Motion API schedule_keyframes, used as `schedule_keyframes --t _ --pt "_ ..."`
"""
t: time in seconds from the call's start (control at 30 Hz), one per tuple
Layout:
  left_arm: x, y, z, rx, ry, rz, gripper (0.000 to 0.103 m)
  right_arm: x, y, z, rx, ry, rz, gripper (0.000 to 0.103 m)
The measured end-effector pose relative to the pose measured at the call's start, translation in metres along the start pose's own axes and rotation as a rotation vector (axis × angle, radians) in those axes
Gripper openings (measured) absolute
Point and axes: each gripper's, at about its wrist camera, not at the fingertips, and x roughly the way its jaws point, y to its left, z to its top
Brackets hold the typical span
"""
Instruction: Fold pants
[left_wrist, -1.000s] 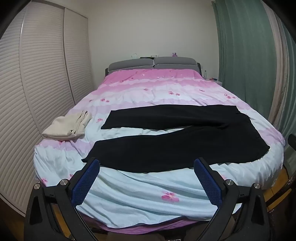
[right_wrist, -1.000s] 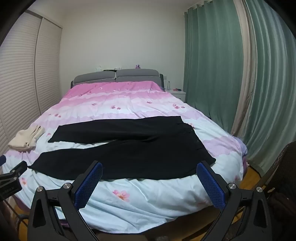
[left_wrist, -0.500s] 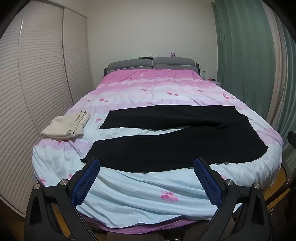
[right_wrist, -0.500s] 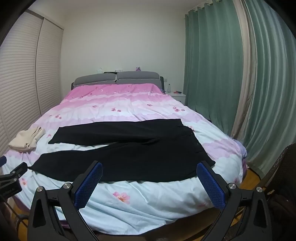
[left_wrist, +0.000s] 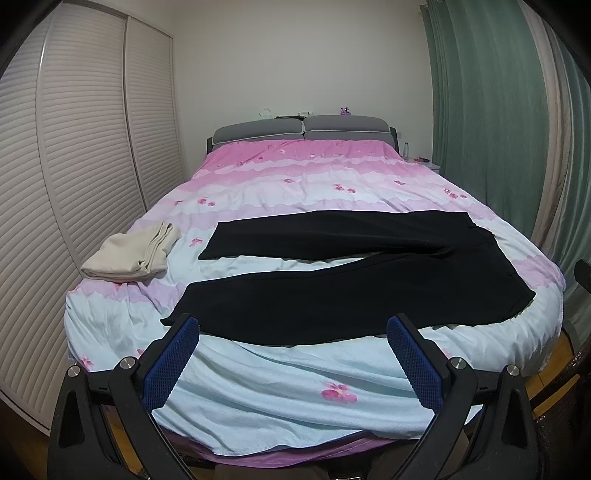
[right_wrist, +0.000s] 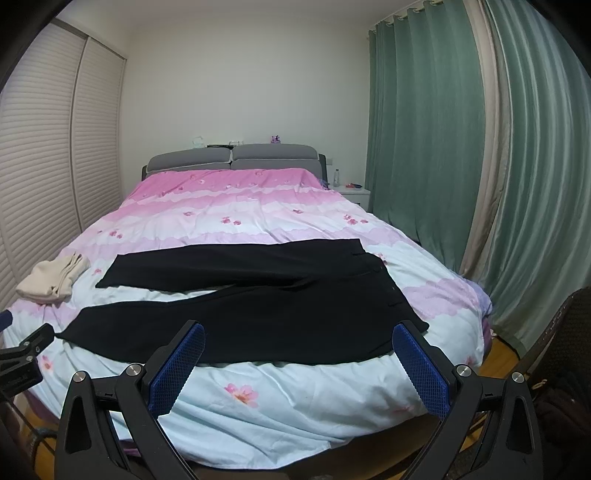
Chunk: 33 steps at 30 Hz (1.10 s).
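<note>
Black pants (left_wrist: 354, 291) lie spread flat across the foot of the bed (left_wrist: 258, 391), waistband to the right and both legs stretching left; they also show in the right wrist view (right_wrist: 258, 310). My left gripper (left_wrist: 293, 325) is open and empty, held off the foot of the bed, in front of the near leg. My right gripper (right_wrist: 299, 332) is open and empty, also off the bed's foot, in front of the waist end. The tip of the left gripper (right_wrist: 26, 350) shows at the left edge of the right wrist view.
A folded cream garment (left_wrist: 133, 254) lies at the bed's left edge. Louvred wardrobe doors (left_wrist: 74, 177) stand left of the bed, green curtains (right_wrist: 480, 166) right. A grey headboard (left_wrist: 303, 131) and a white nightstand (right_wrist: 354, 192) are at the far end.
Both views have tilted down slightly, so the bed sits a little higher in frame. The pants have not moved and both grippers stay open.
</note>
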Motion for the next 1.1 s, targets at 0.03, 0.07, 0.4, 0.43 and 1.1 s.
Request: schedule_keyframes --t 0.03,0.07,0.4,0.43,1.1 --pt "0.0 0.0 0.0 0.0 0.001 -0.001 0.103 0.0 -0.001 0.001 0.001 0.0 0.001 0.103" --pt "0.0 0.0 0.0 0.001 0.001 -0.001 0.103 0.0 -0.001 0.001 0.001 0.0 0.002 0.103" --pt "-0.002 -0.003 -0.003 0.007 -0.005 0.0 0.103 0.0 0.001 0.0 0.005 0.002 0.002 0.103" --pt "-0.002 -0.003 -0.002 0.007 -0.003 -0.001 0.103 0.0 0.001 0.0 0.004 0.003 0.002 0.103" --pt "-0.003 -0.003 -0.002 0.007 -0.006 0.0 0.103 0.002 -0.001 0.0 0.005 0.007 0.004 0.103"
